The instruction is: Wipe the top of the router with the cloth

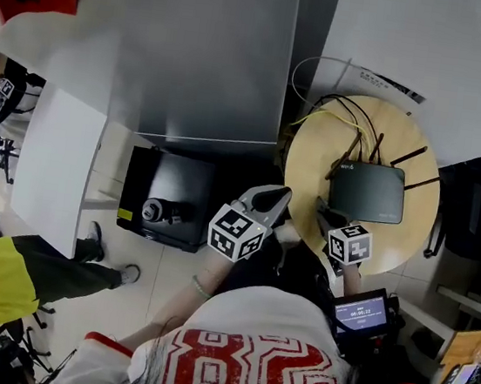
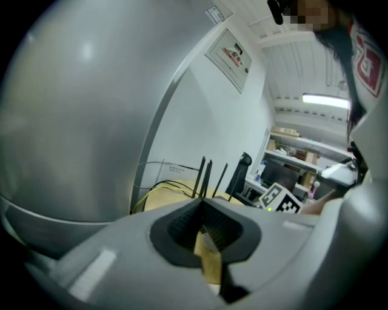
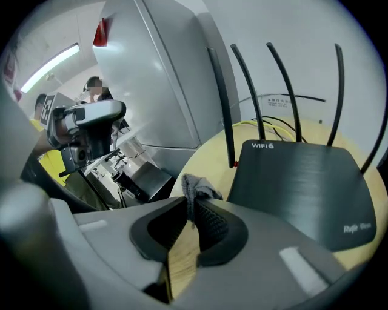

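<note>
Head view: router [image 1: 368, 192] flat on round table [image 1: 312, 148], long axis left-right, just far-right of right gripper [image 1: 327, 216]; left gripper [image 1: 273, 201] farther off | Left gripper view: jaws closed, empty | Right gripper view: jaws clamped on grey cloth [image 3: 193, 186], router just beyond.

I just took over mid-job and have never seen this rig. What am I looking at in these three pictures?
No robot: a person holds a two-jaw tool in each hand. The head view looks down from their head; the other two cameras ride on the left tool and right tool, looking along the jaws. A dark router sits on the round wooden table. The right tool pinches a grey cloth near it; the left tool is shut, empty.
</note>
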The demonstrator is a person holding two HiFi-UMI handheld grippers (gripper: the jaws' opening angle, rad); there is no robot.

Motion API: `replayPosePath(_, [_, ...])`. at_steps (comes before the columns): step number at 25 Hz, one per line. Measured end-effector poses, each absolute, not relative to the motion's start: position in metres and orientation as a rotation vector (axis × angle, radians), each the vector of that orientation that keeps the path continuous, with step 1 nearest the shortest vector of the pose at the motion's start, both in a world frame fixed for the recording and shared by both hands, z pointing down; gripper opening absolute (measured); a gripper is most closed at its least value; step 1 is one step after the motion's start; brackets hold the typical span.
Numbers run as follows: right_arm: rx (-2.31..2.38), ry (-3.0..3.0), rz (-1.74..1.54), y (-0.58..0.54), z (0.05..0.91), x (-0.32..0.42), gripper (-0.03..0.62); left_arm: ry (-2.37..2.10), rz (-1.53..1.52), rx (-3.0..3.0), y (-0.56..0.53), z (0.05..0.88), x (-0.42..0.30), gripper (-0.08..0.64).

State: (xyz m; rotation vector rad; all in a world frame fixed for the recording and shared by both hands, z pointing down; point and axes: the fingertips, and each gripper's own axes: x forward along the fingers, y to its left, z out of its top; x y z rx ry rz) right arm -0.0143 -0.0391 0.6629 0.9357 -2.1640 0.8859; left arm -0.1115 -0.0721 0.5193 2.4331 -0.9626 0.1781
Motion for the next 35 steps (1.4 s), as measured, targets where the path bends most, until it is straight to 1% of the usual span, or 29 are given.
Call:
replayPosePath(10, [0.922, -2.131, 0.786, -0.098, 0.657, -0.007, 0.038, -1.161, 0.116, 2.332, -0.082, 0.521, -0.159, 0.005])
replayPosePath(17, [0.927, -2.094, 0.788, -0.1, 0.663, -0.002, 0.038, -1.19, 0.115, 2.313, -0.078, 0.521, -0.168, 0.005])
replayPosePath(35, [1.018, -2.07, 0.895, -0.041, 0.668, 0.004, 0.038, -1.011, 0.152, 2.411, -0.069, 0.518, -0.134, 0.005])
